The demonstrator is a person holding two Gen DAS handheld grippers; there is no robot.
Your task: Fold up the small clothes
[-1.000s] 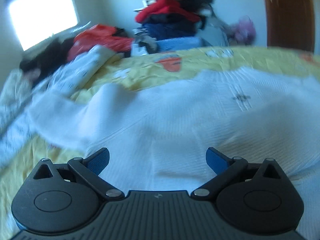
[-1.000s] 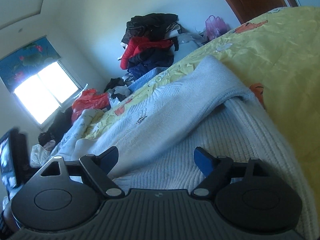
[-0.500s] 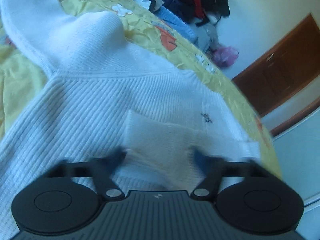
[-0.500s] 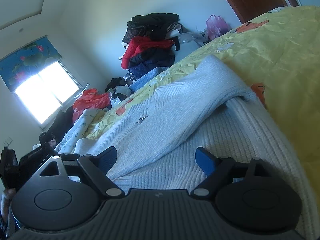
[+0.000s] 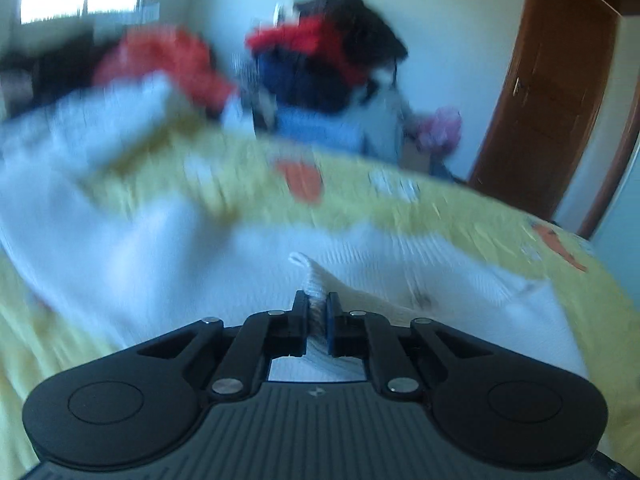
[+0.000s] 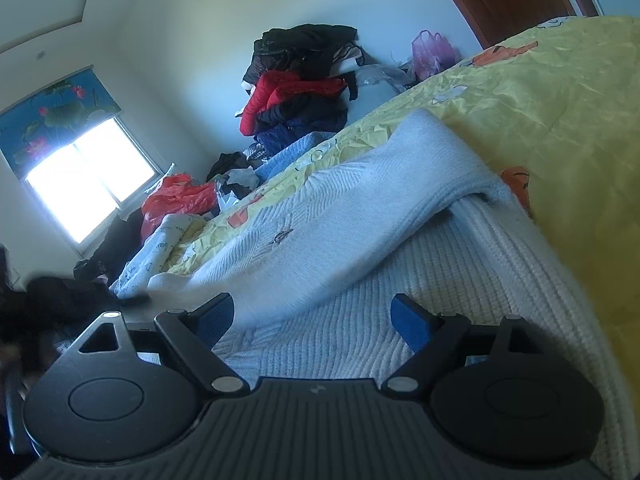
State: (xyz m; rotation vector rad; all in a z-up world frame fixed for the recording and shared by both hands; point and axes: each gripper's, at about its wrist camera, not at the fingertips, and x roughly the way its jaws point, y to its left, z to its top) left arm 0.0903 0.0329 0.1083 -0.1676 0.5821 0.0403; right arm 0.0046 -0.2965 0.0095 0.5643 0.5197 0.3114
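White sweater [image 6: 360,344] on yellow bedspread [image 6: 560,120]; clothes pile [image 6: 300,92] behind

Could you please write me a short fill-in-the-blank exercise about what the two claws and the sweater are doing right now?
1. The left claw is ____ on a fold of the white sweater.
2. The right claw is ____, holding nothing.
3. The sweater lies on a ____ bedspread.

Missing words: shut; open; yellow

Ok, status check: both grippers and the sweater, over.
Left gripper shut on a pinch of the white knit sweater. Right gripper open, over the sweater. Sweater on the yellow bedspread, one sleeve folded over. Nothing blocking.
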